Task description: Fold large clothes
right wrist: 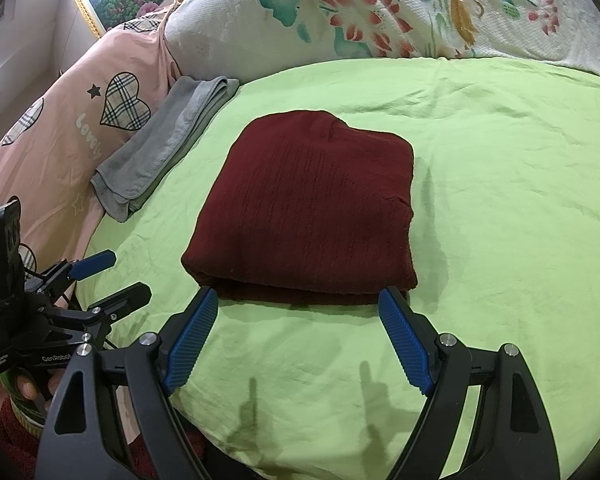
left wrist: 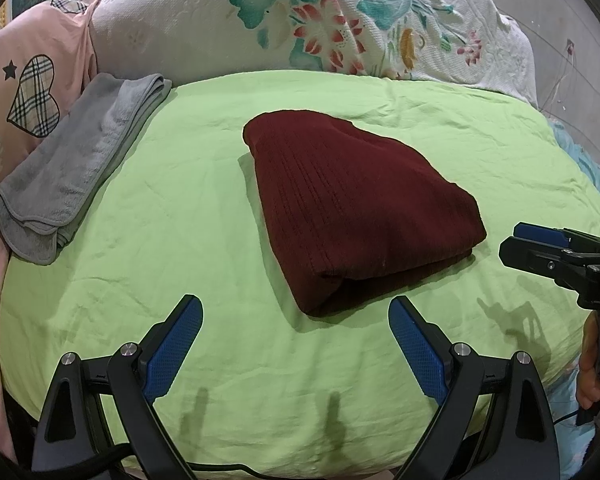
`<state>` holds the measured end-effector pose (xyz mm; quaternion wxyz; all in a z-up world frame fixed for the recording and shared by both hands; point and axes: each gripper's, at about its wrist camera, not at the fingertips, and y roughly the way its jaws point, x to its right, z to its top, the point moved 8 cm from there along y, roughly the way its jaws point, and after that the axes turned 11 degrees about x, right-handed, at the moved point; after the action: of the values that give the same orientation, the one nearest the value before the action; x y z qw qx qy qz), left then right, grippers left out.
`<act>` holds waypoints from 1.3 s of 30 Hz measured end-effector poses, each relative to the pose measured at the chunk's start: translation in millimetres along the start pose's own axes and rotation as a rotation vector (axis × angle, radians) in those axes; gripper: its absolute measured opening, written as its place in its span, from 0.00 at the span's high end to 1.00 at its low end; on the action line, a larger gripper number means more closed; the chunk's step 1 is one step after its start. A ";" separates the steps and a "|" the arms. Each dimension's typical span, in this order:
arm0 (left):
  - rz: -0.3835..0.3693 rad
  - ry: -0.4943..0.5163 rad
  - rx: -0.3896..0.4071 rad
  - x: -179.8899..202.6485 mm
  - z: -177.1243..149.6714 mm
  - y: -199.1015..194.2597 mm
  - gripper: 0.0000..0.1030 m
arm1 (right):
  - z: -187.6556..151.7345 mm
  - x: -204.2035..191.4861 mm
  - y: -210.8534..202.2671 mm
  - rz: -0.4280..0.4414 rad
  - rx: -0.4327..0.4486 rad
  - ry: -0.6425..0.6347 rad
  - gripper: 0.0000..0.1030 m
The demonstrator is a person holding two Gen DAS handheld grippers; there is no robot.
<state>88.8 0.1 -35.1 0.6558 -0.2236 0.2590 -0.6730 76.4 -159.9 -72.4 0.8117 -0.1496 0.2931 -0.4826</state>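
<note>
A dark red knitted garment (left wrist: 352, 208) lies folded into a thick rectangle on the light green sheet (left wrist: 180, 208); it also shows in the right wrist view (right wrist: 312, 208). My left gripper (left wrist: 296, 308) is open and empty, held above the sheet just short of the garment's near corner. My right gripper (right wrist: 298, 300) is open and empty, its fingertips level with the garment's near folded edge, apart from it. The right gripper also shows at the right edge of the left wrist view (left wrist: 516, 240), and the left gripper at the left of the right wrist view (right wrist: 128, 276).
A folded grey towel (left wrist: 76, 168) lies at the left edge of the sheet, also in the right wrist view (right wrist: 160, 156). A pink quilt with plaid hearts (left wrist: 32, 96) lies beyond it. A white floral blanket (left wrist: 320, 16) is heaped along the back.
</note>
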 end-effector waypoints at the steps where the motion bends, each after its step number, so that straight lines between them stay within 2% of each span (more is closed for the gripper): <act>1: -0.001 0.001 0.000 0.1 0.3 0.4 0.08 | -0.1 0.0 -0.4 0.000 0.001 -0.001 0.20; 9: -0.003 0.001 0.010 0.8 6.7 1.1 0.08 | 4.1 4.8 2.1 -0.003 0.003 -0.005 0.20; 20: 0.009 -0.010 0.044 -1.5 28.7 6.3 0.09 | 27.8 15.3 13.7 -0.014 0.025 0.001 0.20; 39: 0.041 -0.023 0.031 -7.5 32.6 15.3 0.09 | 30.3 13.1 22.4 -0.009 0.014 -0.003 0.20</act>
<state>121.8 5.7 -19.7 0.6759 -0.2158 0.2453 -0.6607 115.5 -161.6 -64.8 0.8108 -0.1460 0.2880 -0.4882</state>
